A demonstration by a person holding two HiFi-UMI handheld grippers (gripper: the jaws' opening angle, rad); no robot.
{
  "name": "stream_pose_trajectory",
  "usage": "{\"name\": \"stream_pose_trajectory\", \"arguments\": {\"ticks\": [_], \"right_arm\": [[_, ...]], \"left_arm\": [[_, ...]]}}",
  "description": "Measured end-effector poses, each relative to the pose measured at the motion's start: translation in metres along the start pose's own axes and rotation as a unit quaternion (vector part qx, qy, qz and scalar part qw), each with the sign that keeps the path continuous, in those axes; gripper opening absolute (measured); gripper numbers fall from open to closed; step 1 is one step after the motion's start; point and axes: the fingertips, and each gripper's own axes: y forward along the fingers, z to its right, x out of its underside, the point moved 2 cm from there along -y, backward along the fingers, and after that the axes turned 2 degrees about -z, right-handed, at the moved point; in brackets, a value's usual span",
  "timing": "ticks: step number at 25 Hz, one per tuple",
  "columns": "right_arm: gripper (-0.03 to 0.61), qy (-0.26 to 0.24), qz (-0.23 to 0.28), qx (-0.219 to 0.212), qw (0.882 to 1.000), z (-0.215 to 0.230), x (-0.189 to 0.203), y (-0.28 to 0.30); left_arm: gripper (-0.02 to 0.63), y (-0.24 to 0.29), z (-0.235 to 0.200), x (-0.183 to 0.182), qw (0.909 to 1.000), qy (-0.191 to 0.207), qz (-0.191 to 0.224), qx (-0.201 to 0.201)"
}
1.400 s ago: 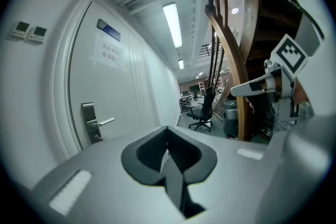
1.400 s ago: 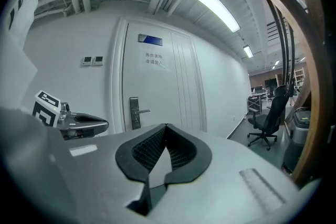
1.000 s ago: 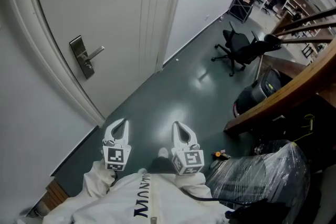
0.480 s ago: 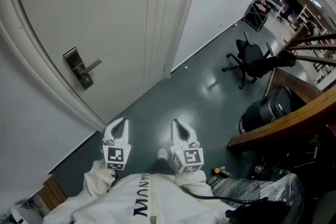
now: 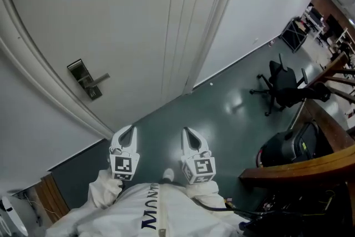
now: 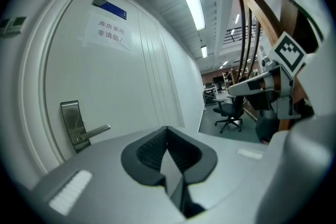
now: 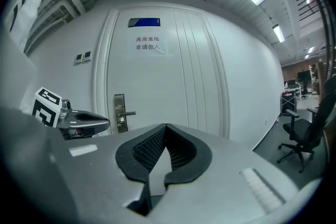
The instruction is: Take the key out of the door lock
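You held the left hand-held gripper (image 5: 126,133) and right hand-held gripper (image 5: 189,136) clenched, empty.
The door lock (image 5: 86,79) stood at eleven o'clock from them, well apart.

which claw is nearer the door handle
Left. The left claw is short of the handle, slightly to its right; the right claw is farther right. Neither touches it.

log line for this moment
stage: not yet at lock | left gripper: shut, empty | right gripper: shut, empty | key: too small to see
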Motion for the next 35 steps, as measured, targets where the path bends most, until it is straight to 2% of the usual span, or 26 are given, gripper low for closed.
{"name": "stream_pose_trajectory", "arguments": {"ticks": [4, 9, 15, 19, 24, 35], "right_arm": [[0.0, -0.015, -0.004, -0.054, 0.998, 0.011, -0.004, 0.031], [0.0, -0.023, -0.006, -0.118, 0.993, 0.007, -0.008, 0.072], [0.0, -0.033, -0.02, -0.207, 0.978, -0.045, -0.004, 0.117], [0.0, -0.044, -0.031, -0.251, 0.966, -0.085, -0.003, 0.139], [0.0, -0.06, -0.03, -0.273, 0.96, -0.128, -0.012, 0.169], [0.0, -0.066, -0.033, -0.262, 0.962, -0.203, -0.021, 0.222]], "left_arm": [[0.0, 0.01, -0.005, -0.002, 0.9987, -0.008, -0.012, -0.049], [0.0, 0.006, -0.023, 0.002, 0.9927, -0.016, -0.033, -0.115], [0.0, -0.029, -0.064, 0.026, 0.977, -0.034, -0.071, -0.198], [0.0, -0.048, -0.089, 0.041, 0.9669, -0.051, -0.082, -0.236], [0.0, -0.061, -0.129, 0.054, 0.9608, -0.062, -0.082, -0.257], [0.0, -0.07, -0.202, 0.073, 0.9676, -0.069, -0.062, -0.235]]}}
